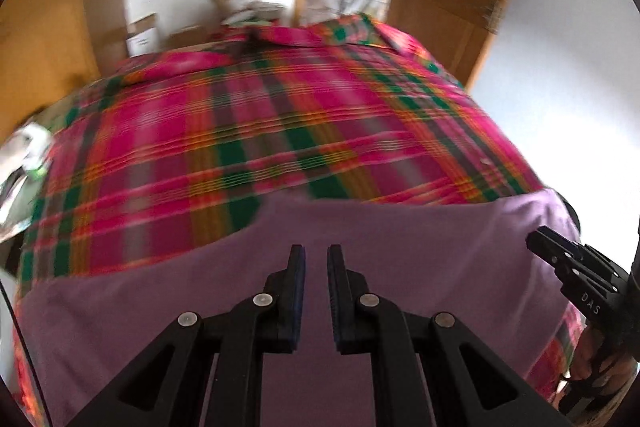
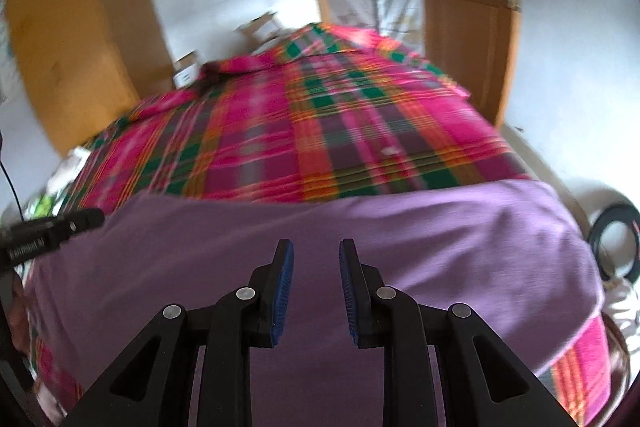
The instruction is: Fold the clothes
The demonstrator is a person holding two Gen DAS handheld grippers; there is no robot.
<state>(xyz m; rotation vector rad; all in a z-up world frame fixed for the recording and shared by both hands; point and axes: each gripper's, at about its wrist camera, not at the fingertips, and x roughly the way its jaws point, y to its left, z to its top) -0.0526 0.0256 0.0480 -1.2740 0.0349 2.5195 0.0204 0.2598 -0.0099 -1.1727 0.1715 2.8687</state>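
Observation:
A plain purple garment (image 1: 280, 287) lies spread flat across the near end of a bed, seen too as a wide purple sheet of cloth (image 2: 360, 235) in the right wrist view. My left gripper (image 1: 316, 253) hovers over its middle, open by a narrow gap with nothing between the blue pads. My right gripper (image 2: 316, 247) hangs above the same cloth, open a little wider and empty. Each gripper shows in the other's view: the right one (image 1: 560, 259) at the far right edge, the left one (image 2: 52, 227) at the far left. Both views are blurred.
The bed wears a pink, green and orange plaid cover (image 1: 280, 131). Wooden wardrobe panels (image 1: 40, 27) and a wooden door (image 2: 468, 7) flank the far end, with cardboard boxes (image 1: 236, 3) behind. A black ring-shaped object (image 2: 614, 231) lies on the floor at the right.

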